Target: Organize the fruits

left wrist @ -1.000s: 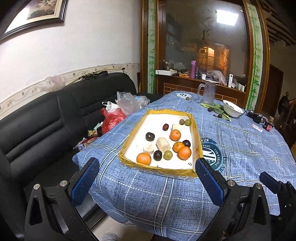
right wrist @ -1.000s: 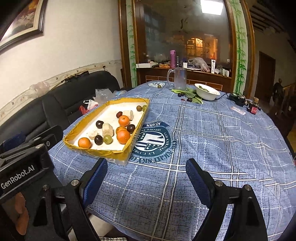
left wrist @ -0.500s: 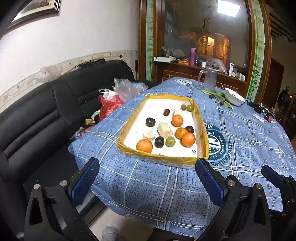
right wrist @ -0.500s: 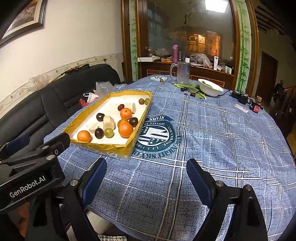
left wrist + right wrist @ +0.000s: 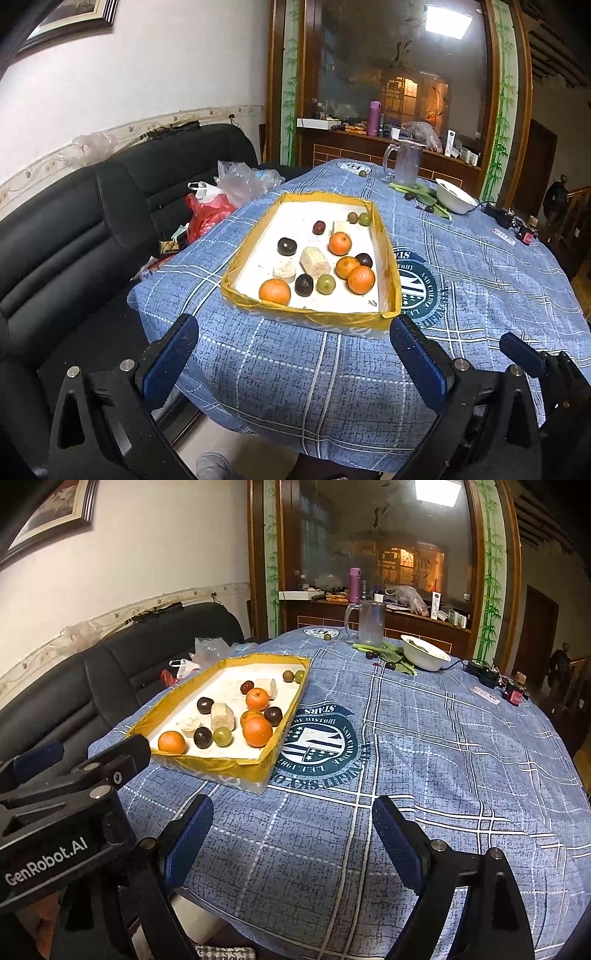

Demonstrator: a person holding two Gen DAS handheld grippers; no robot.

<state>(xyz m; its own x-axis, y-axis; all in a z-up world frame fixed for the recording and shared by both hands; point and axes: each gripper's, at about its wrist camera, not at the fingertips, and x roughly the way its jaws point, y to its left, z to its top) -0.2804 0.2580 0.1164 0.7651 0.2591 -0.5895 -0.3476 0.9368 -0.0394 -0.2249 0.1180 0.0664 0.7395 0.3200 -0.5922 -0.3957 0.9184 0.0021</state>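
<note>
Both grippers, left [image 5: 293, 363] and right [image 5: 291, 843], angled down before yellow-rimmed fruit tray [image 5: 314, 317], fingers apart, empty.

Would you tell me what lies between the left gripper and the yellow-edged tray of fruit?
Only bare blue checked tablecloth separates the left gripper from the tray, as the left wrist view shows; its open jaws hold nothing.
</note>
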